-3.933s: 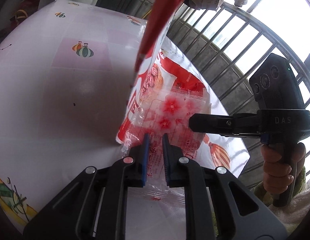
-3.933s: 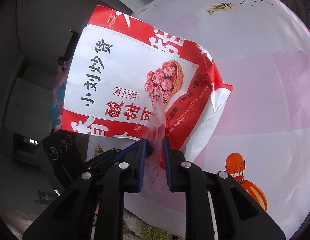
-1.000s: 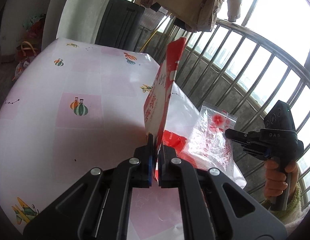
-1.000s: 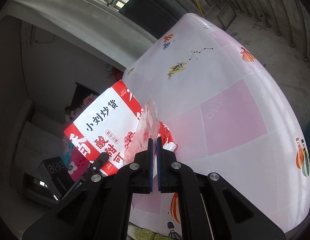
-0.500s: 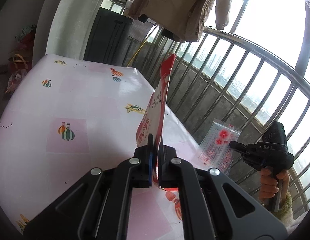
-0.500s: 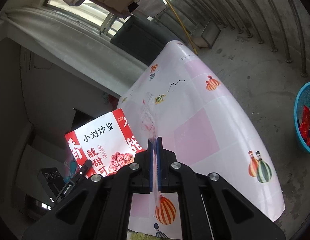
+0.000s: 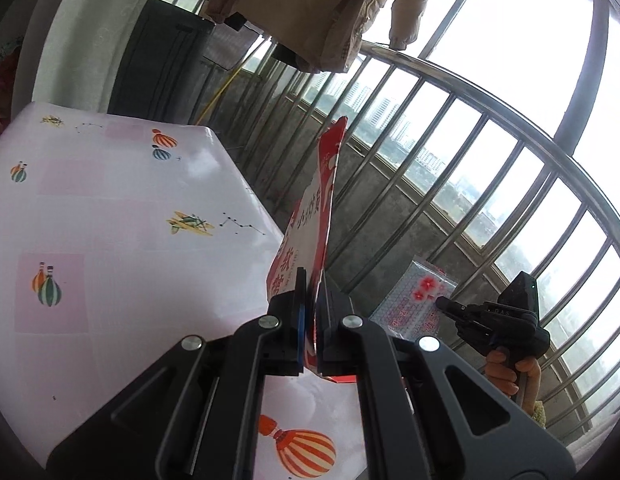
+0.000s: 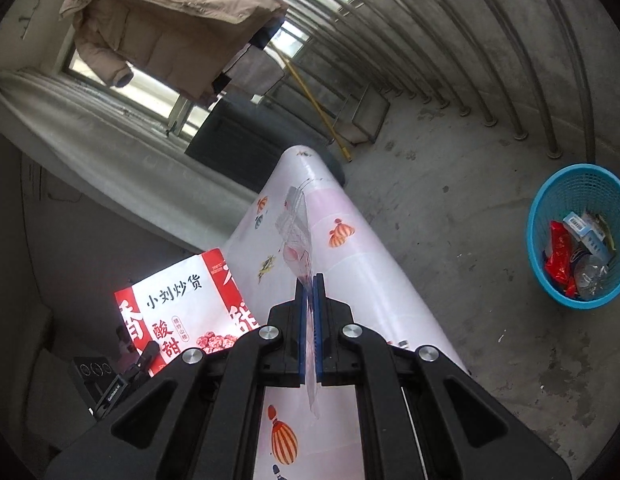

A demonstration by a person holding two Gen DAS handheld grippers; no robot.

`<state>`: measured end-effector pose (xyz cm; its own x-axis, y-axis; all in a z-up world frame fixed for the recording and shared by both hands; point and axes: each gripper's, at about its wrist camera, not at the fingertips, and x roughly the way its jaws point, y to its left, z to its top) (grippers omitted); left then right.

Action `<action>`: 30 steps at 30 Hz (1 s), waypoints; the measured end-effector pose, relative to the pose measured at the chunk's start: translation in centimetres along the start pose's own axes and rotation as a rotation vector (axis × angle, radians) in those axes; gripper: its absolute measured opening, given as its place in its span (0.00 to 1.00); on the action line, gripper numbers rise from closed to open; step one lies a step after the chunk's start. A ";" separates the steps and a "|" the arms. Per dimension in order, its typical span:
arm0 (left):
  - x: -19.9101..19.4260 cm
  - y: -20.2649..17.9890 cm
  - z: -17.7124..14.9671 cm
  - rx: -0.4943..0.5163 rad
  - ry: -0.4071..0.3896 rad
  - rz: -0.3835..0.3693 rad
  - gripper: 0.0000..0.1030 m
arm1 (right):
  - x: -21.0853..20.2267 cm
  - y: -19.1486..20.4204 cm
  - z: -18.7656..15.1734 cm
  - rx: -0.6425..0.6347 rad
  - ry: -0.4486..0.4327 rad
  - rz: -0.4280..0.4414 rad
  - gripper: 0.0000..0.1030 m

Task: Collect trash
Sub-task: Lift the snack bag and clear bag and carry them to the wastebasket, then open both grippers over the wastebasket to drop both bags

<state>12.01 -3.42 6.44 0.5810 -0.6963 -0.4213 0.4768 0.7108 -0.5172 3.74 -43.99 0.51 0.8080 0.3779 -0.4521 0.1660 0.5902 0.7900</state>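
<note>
My left gripper [image 7: 312, 280] is shut on a red and white snack bag [image 7: 316, 216], held edge-on above the table's right edge; the bag's printed face shows in the right wrist view [image 8: 181, 308]. My right gripper [image 8: 308, 284] is shut on a clear plastic wrapper with red flowers [image 8: 295, 228], held in the air beyond the table's edge; the wrapper [image 7: 414, 304] and the right gripper [image 7: 444, 303] also show in the left wrist view. A blue trash basket [image 8: 550, 280] with several pieces of trash stands on the floor at the right.
The table [image 7: 109, 220] has a pink and white cloth with balloon prints. A metal railing [image 7: 470, 184] runs along the balcony. A beige jacket [image 8: 169, 28] hangs overhead. A dark cabinet [image 8: 237, 148] stands past the table's far end. Concrete floor [image 8: 450, 240] lies between table and basket.
Both grippers have lifted their items off the table and swung right toward the balcony side. The blue basket has come fully into the right wrist view.
</note>
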 end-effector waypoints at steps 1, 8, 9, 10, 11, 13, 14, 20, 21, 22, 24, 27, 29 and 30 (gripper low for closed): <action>0.7 -0.4 0.3 0.007 0.010 -0.017 0.02 | -0.6 -0.7 0.3 0.016 -0.021 -0.016 0.03; 8.3 -6.0 2.2 0.129 0.126 -0.115 0.02 | -5.0 -5.9 2.0 0.133 -0.214 -0.201 0.03; 10.0 -7.1 2.1 0.150 0.161 -0.120 0.02 | -5.4 -6.6 2.3 0.149 -0.234 -0.223 0.03; 11.8 -8.3 2.1 0.172 0.197 -0.122 0.02 | -5.8 -7.3 2.3 0.167 -0.253 -0.250 0.03; 13.4 -9.4 1.9 0.192 0.229 -0.125 0.02 | -6.1 -8.1 2.5 0.183 -0.271 -0.281 0.03; 17.1 -11.8 1.1 0.249 0.312 -0.127 0.02 | -6.6 -9.4 2.8 0.188 -0.297 -0.362 0.03; 19.0 -13.0 0.6 0.277 0.353 -0.123 0.02 | -6.7 -10.0 3.1 0.184 -0.309 -0.406 0.03; 30.7 -19.1 -3.3 0.421 0.576 -0.106 0.02 | -6.6 -13.6 3.9 0.194 -0.340 -0.567 0.03; 32.6 -19.9 -4.0 0.437 0.606 -0.100 0.02 | -6.6 -14.5 4.2 0.212 -0.345 -0.576 0.03; 34.4 -20.7 -4.7 0.448 0.629 -0.090 0.02 | -6.5 -15.5 4.4 0.226 -0.348 -0.601 0.03; 37.1 -22.2 -6.0 0.487 0.657 -0.081 0.02 | -6.2 -16.8 4.9 0.229 -0.352 -0.656 0.03; 40.3 -23.5 -7.9 0.521 0.702 -0.067 0.02 | -5.8 -19.7 5.7 0.301 -0.352 -0.642 0.03; 42.5 -24.6 -9.1 0.562 0.726 -0.053 0.02 | -5.7 -21.1 6.3 0.309 -0.355 -0.671 0.03; 43.4 -25.0 -9.7 0.577 0.738 -0.044 0.02 | -5.5 -21.8 6.6 0.317 -0.359 -0.676 0.03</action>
<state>18.90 -52.33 -6.15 0.0839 -0.4701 -0.8786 0.8568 0.4843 -0.1773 -0.63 -63.69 -11.50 0.5987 -0.2688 -0.7545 0.7892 0.3586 0.4985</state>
